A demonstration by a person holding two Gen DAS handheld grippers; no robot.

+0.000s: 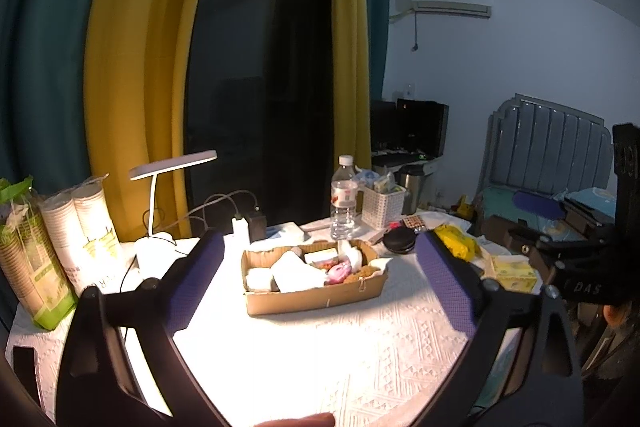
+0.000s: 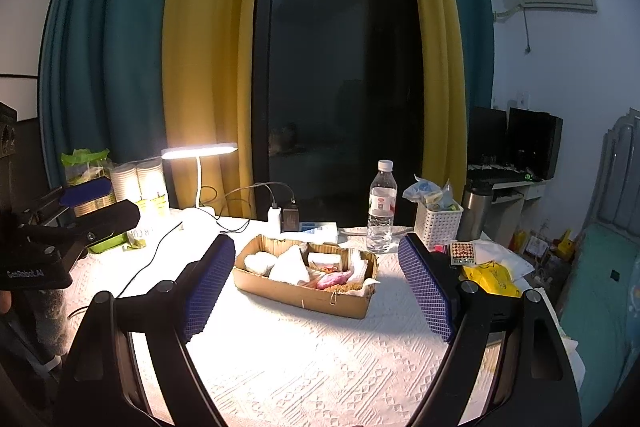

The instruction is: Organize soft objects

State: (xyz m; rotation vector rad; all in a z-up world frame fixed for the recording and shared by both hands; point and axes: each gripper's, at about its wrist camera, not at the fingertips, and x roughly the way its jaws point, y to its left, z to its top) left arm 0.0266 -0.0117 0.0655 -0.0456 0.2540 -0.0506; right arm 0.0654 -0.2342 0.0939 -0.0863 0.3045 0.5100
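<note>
Brown cardboard makes the low box (image 1: 316, 297) that sits in the middle of the frame in both views, on a white bumpy tablecloth (image 1: 360, 367). Soft things fill the box. A white folded cloth (image 1: 298, 273) lies in the middle of it, and a small white puffy lump (image 1: 259, 278) lies at its left end. A pink soft thing (image 1: 339, 271) lies toward the right end, with something brown and fuzzy (image 1: 362, 273) touching it. A small flat packet (image 1: 321, 255) rests at the back of the box. The left claw (image 1: 318, 279) is spread wide. Its two blue bumpy pads (image 1: 196, 285) stand one on each side of the box in the picture, and they hold nothing and touch nothing. The right claw (image 2: 320, 285) is spread wide too, with its blue pads (image 2: 210, 285) left and right of the same box, and it holds nothing. At the left edge of the right wrist view you can see the other claw from the side. Behind the box, a bit to the right, stands a clear water bottle (image 1: 343, 203), and just beside that is a white basket (image 1: 383, 206). A white desk lamp (image 2: 199, 151) shines at the upper left of the box. A yellow bag (image 2: 491, 279) lies at the right side of the frame.
</note>
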